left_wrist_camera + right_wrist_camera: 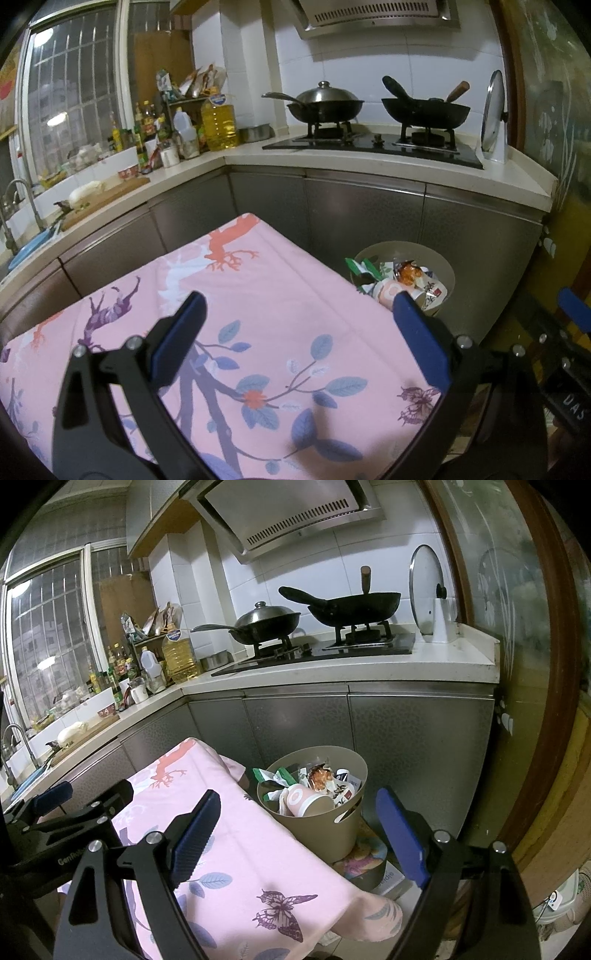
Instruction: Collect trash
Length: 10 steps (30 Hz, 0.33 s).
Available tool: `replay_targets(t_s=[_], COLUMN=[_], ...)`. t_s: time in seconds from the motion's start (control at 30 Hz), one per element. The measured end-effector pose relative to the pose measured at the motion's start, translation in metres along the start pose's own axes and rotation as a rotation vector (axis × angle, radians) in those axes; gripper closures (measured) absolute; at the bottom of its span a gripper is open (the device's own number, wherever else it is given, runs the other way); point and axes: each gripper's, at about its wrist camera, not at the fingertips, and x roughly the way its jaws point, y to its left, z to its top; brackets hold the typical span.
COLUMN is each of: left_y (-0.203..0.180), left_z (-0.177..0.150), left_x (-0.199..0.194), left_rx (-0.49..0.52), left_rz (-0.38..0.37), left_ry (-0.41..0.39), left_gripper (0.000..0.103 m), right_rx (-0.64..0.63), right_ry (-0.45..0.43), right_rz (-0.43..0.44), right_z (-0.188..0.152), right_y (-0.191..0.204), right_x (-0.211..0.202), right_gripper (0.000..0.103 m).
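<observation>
A beige trash bin stands on the floor just past the right edge of a table draped in a pink floral cloth. It is full of trash: a paper cup, crumpled wrappers and a green-white packet. The same bin shows in the left wrist view. My left gripper hovers open over the cloth with nothing between its blue fingers. My right gripper stands open over the table's right edge, close in front of the bin, empty. The left gripper also shows at the left of the right wrist view.
Grey cabinets run behind the table under a white counter. On the hob sit a lidded wok and a black pan; a glass lid leans at the right. Bottles crowd the corner. A sink lies far left.
</observation>
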Motion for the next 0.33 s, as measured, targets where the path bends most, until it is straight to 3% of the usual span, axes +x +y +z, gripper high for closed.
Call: replay_targets(t_s=[0.33], left_y=[-0.0005], left_z=[0.0022], left_x=[0.0003], left_rx=[-0.011], left_rz=[-0.022], left_ry=[0.017], left_gripper=[0.006], right_rx=[0.0], right_ry=[0.0], right_rz=[0.002], right_z=[-0.0006], right_y=[0.0042], right_x=[0.0001], right_gripper=[0.02])
